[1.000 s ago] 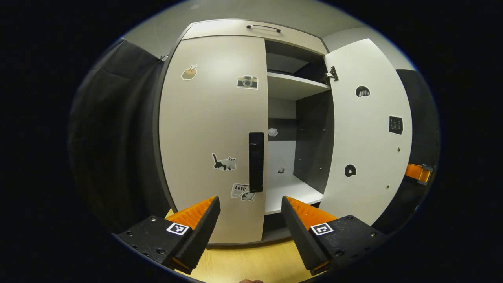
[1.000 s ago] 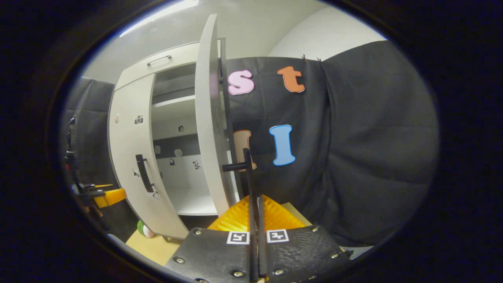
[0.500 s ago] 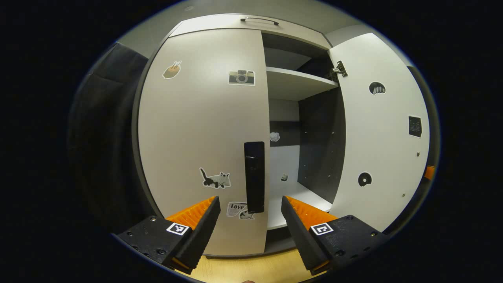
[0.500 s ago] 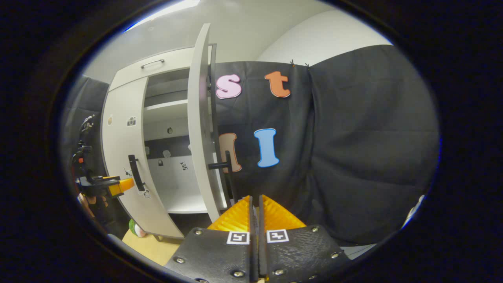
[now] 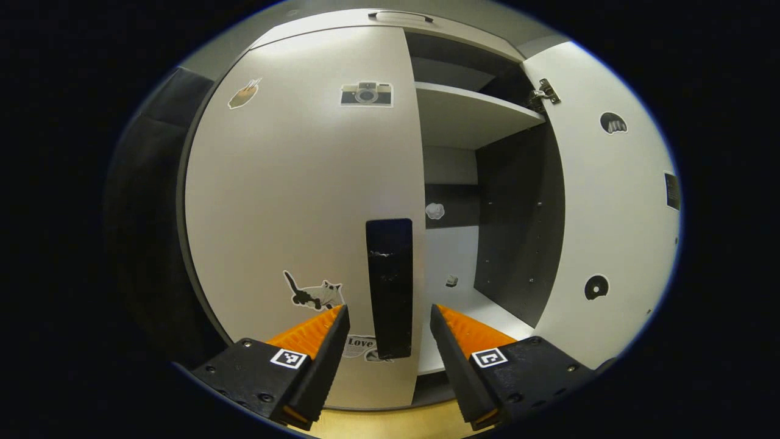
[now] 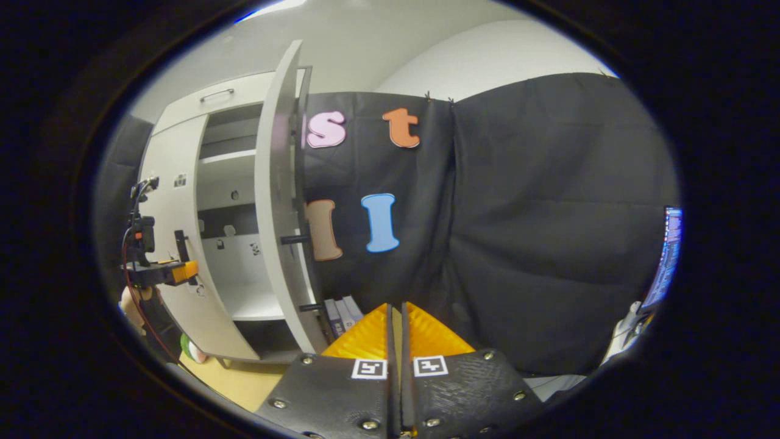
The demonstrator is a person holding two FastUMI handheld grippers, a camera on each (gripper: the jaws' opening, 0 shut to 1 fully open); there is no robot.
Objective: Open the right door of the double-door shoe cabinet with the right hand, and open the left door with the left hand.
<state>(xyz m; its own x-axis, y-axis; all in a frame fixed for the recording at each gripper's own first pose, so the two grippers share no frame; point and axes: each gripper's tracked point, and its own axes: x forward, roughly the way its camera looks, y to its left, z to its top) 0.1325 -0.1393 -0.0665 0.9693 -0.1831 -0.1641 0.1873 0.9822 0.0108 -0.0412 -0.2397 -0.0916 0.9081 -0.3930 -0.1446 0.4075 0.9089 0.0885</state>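
The pale shoe cabinet's left door (image 5: 304, 195) is closed and carries several stickers. Its black vertical handle (image 5: 390, 286) shows between the two fingers of my left gripper (image 5: 387, 312), which is open and does not touch it. The right door (image 5: 609, 213) is swung wide open, baring the shelves (image 5: 469, 113). In the right gripper view that right door (image 6: 277, 195) stands edge-on, with its handle (image 6: 303, 273) off to the left of my right gripper (image 6: 395, 308). That gripper is shut on nothing. The left gripper (image 6: 164, 271) also appears there, by the left door.
Black cloth wall (image 6: 518, 231) hangs behind and right of the open door. A few books (image 6: 341, 312) stand at its foot. A lit screen (image 6: 667, 256) is at the far right. A hand (image 6: 131, 300) holds the left gripper. Wooden floor (image 6: 244, 381) lies below the cabinet.
My left gripper has moved in toward the left door's handle, which now sits between its fingers. The right gripper has come off the right door's handle and drawn away to the right.
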